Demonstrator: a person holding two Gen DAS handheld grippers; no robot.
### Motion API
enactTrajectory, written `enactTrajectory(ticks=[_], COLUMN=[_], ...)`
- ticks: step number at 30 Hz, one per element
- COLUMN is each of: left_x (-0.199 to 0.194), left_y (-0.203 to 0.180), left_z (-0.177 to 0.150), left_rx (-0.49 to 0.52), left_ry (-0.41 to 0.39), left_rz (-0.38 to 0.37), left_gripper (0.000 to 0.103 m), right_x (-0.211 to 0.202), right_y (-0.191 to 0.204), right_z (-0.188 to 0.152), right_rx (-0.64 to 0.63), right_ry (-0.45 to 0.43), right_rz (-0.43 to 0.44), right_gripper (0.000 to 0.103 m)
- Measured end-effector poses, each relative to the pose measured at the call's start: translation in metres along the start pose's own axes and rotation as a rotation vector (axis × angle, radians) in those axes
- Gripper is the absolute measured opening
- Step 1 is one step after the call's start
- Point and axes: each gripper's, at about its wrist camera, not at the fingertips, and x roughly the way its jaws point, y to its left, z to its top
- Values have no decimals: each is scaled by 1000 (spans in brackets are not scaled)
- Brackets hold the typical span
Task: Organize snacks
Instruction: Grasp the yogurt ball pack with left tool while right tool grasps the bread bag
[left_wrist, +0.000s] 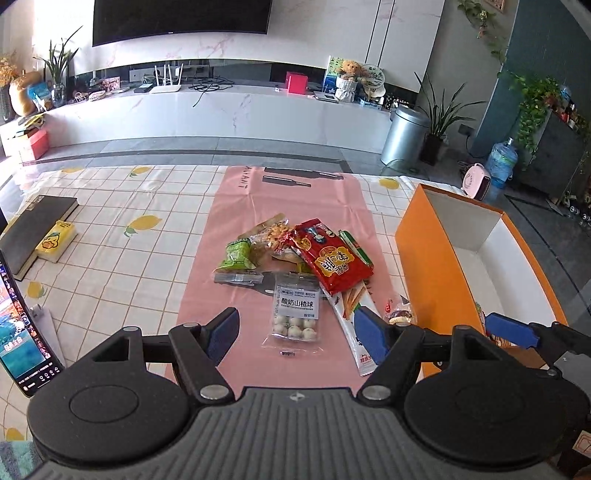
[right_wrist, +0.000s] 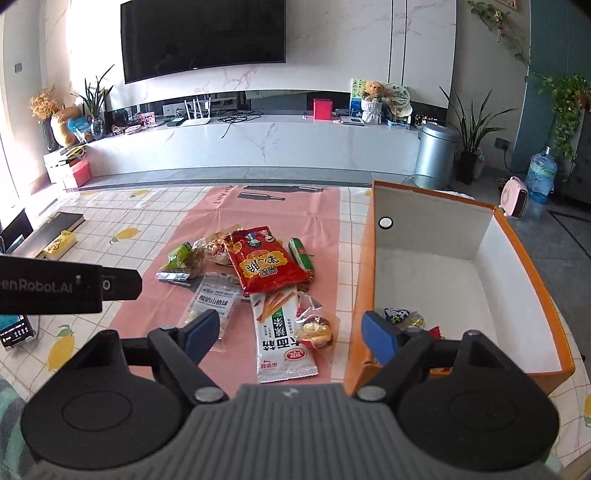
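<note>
Left wrist view shows the snack pile (left_wrist: 295, 258) on the pink mat (left_wrist: 229, 206) near the middle of the counter (left_wrist: 122, 192), with a red packet (left_wrist: 332, 264) on top, a green packet (left_wrist: 238, 254) at its nine o'clock, and a clear bag of white balls (left_wrist: 295, 312) at its six o'clock. A long white packet (left_wrist: 360, 341) runs toward five o'clock beside a small clear-wrapped sweet (left_wrist: 399, 314). At three o'clock of the pile stands the orange box (left_wrist: 424, 258), white inside; the right wrist view shows a few wrapped snacks (right_wrist: 402, 317) already lying in its near corner. The left claw (left_wrist: 299, 332) hovers over the bag of white balls, jaws spread wide with nothing pressed between them. The right claw (right_wrist: 290, 330) is likewise spread and empty, its jaws straddling the long white packet and the box's near wall. A dark book (left_wrist: 37, 229) and a yellow pack (left_wrist: 55, 242) lie at nine o'clock on the lemon-print cloth (left_wrist: 110, 258).
</note>
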Motion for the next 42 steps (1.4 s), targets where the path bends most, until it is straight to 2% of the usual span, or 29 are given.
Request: enactTrajectory(ticks=[7, 10, 16, 20, 24, 30, 33, 39, 40, 41, 42], left_x=[21, 29, 52, 69, 88, 106, 111, 116, 117, 118, 120], left_y=[12, 19, 29, 30, 25, 20, 24, 29, 29, 28, 26], left_z=[9, 9, 3, 1, 0, -4, -6, -8, -8, -8, -8], left_rx=[-21, -28, -35, -41, -17, 18, 13, 10, 15, 20, 27], left_ry=[28, 38, 104, 136, 163, 194, 204, 210, 209, 209, 211], left_rz=[-33, -54, -73, -94, -111, -102, -99, -109, -117, -123, -131], left_gripper=[83, 83, 83, 83, 83, 83, 83, 83, 83, 83, 83], right_x=[26, 40, 70, 84, 97, 115, 126, 139, 140, 141, 141], right_y=[12, 15, 22, 26, 37, 47, 48, 45, 44, 41, 37], right_z=[1, -2, -9, -12, -15, -26, -29, -33, -33, -32, -32], right_rx=[-30, -28, -39, -73, -206, -325, -342, -327, -320, -311, -299], right_ry=[31, 46, 92, 91, 74, 87, 110, 142, 142, 141, 138], right_rz=[9, 40, 47, -13, -124, -244, -296, -321, -321, -324, -318], right_gripper=[73, 65, 62, 59, 56, 53, 54, 53, 51, 41, 35])
